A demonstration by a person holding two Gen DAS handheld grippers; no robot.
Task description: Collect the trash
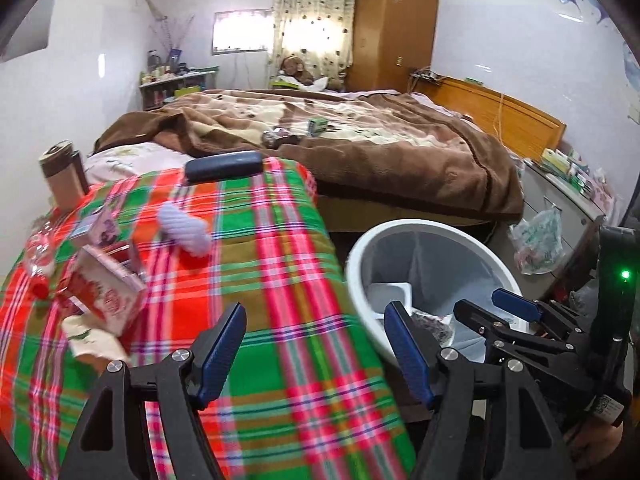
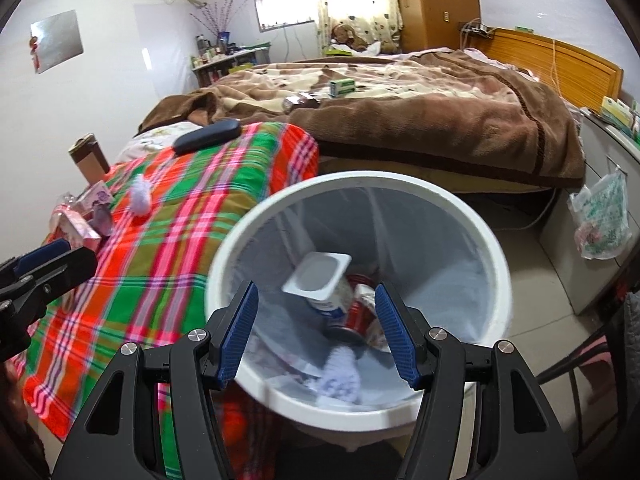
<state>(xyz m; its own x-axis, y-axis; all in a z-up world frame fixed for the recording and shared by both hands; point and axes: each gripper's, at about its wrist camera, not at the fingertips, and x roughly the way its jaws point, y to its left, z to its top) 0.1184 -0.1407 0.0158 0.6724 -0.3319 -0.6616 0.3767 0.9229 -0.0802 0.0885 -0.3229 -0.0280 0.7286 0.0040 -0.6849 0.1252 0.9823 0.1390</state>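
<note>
Nearest in the right wrist view: right hand-held gripper (image 2: pixel 316 334) spread wide and empty, poised above the white bin (image 2: pixel 496 264). Only here visible, the bin's contents: a white yogurt cup (image 2: pixel 320 280) tilted on a red can (image 2: pixel 358 316), with a pale lilac crumpled wad (image 2: pixel 340 380) lower down against the near wall. Nearest in the left wrist view: left hand-held gripper (image 1: pixel 316 354) likewise spread, pinching nothing, over the plaid-covered tabletop (image 1: pixel 280 280) just left of the bin. Shown clearly only in that view, trash at the tabletop's left edge: a pink-and-white carton (image 1: pixel 108 288), a clear bottle with a red cap (image 1: pixel 38 256), a small printed box (image 1: pixel 100 228). Further along the cloth, a second lilac wad (image 1: pixel 184 228), then a dark blue case (image 1: pixel 224 165) at the far end. Beyond, a bed with a brown blanket (image 1: pixel 400 152) carrying a small green box (image 1: pixel 318 125).
</note>
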